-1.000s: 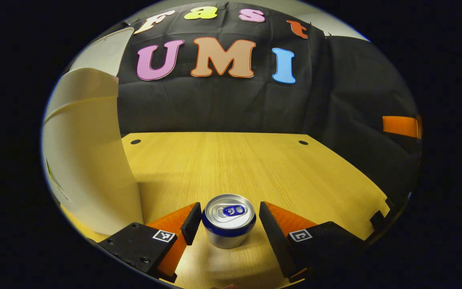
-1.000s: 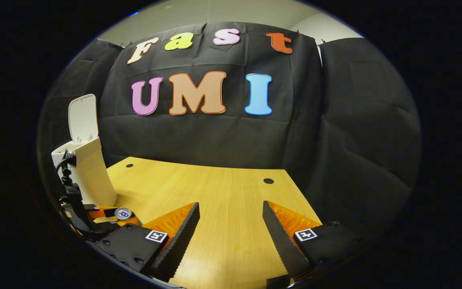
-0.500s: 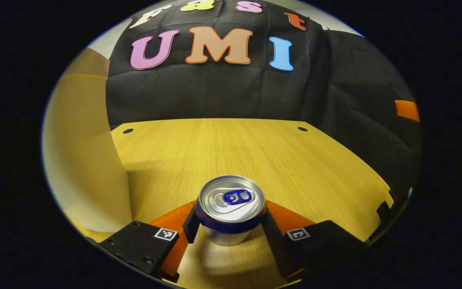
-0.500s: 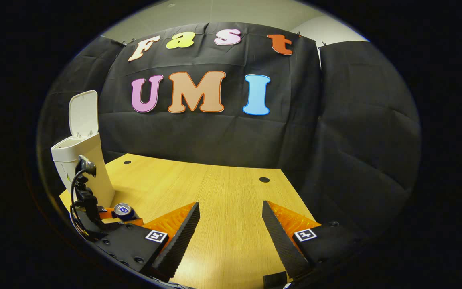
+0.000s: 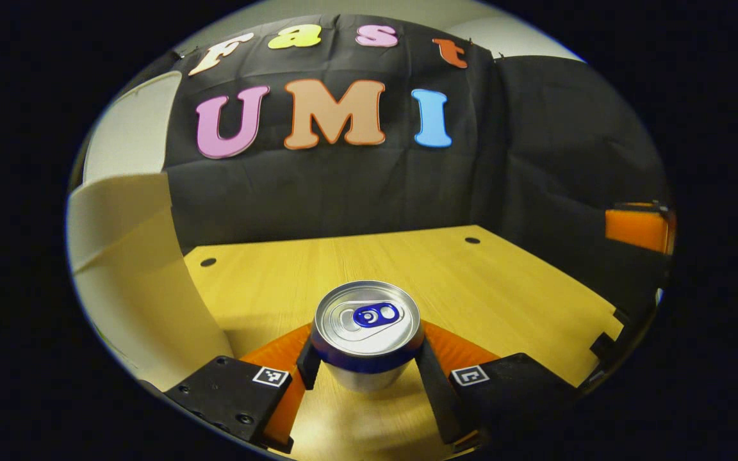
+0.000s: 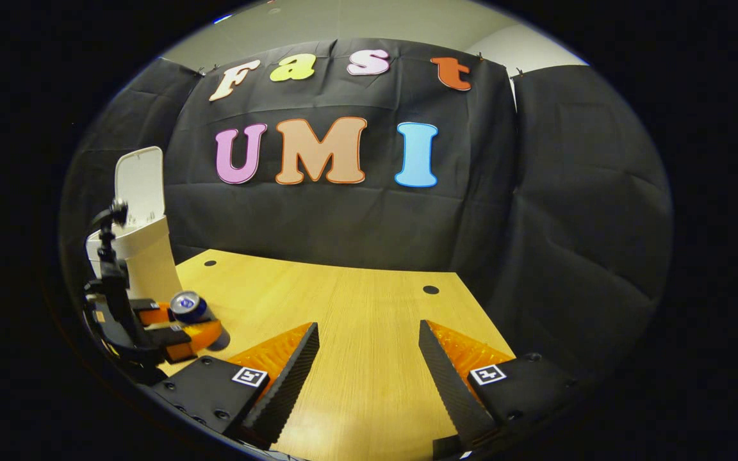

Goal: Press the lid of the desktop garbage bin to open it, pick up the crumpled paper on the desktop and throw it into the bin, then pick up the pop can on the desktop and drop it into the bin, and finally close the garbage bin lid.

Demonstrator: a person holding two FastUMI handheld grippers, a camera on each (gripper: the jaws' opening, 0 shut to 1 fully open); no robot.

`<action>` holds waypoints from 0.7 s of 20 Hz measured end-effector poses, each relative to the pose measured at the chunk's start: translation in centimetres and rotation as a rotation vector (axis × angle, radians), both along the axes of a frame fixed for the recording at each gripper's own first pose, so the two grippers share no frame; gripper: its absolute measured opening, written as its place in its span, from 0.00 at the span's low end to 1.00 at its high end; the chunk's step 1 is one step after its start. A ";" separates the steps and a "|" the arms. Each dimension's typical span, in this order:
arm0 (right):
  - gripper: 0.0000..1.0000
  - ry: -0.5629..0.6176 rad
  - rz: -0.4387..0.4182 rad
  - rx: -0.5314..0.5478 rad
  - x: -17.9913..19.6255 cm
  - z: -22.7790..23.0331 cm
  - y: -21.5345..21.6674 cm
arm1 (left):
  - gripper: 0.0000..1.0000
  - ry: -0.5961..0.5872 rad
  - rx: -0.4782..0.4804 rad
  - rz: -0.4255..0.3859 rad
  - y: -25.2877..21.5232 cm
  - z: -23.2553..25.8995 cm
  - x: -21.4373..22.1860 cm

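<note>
Gripper on the left [image 5: 367, 365] was clamped on the can [image 5: 368, 333], one finger pressing each side of its body just below the rim, and the can stood upright between them. In the right gripper view the can [image 6: 188, 305] appeared lifted off the surface [image 6: 356, 307], with a shadow under the gripper [image 6: 180, 323], though the gap was too small to judge well. The bin [image 5: 132, 275] stood close on the left, its wall rising beside the can, and its lid [image 6: 140, 182] was swung up and open. The right gripper [image 6: 369, 374] hung over bare surface with its fingers spread and nothing between them.

The step in hand looked to be carrying the can to the bin. To do it well, the pinch ought to hold firm, since a smooth round can may slip or turn between flat fingers. The can would need to rise clear above the bin's rim before travelling sideways, or its base could strike the wall and knock the light bin over. The raised lid stood at the back of the opening, so an approach from the front or side seemed safer than one that might bump it shut. Release should come only once the can sat squarely over the mouth. The crumpled paper could not be made out on the surface; whether it lay in the bin could not be told.
</note>
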State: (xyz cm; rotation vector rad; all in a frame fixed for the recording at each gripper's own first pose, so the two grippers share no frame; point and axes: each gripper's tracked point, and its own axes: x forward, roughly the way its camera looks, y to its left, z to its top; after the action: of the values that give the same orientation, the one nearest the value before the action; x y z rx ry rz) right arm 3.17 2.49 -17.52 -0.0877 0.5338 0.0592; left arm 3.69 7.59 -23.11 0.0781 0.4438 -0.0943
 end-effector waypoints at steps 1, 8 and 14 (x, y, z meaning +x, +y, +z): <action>0.98 -0.003 0.005 0.005 0.0 -0.1 0.3 | 0.77 -0.033 0.007 0.002 0.2 1.7 0.6; 0.98 -0.033 0.024 0.041 1.0 0.5 1.6 | 0.75 -0.245 -0.026 0.059 3.4 13.8 3.7; 0.99 -0.026 0.035 0.063 1.6 -0.2 2.4 | 0.75 -0.329 0.028 0.223 11.8 19.3 3.4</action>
State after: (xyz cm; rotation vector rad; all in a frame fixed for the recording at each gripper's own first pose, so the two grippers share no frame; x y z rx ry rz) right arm 4.75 4.84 -17.68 -0.0358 0.5044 0.1085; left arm 7.13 19.39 -3.77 0.0694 0.1229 0.1430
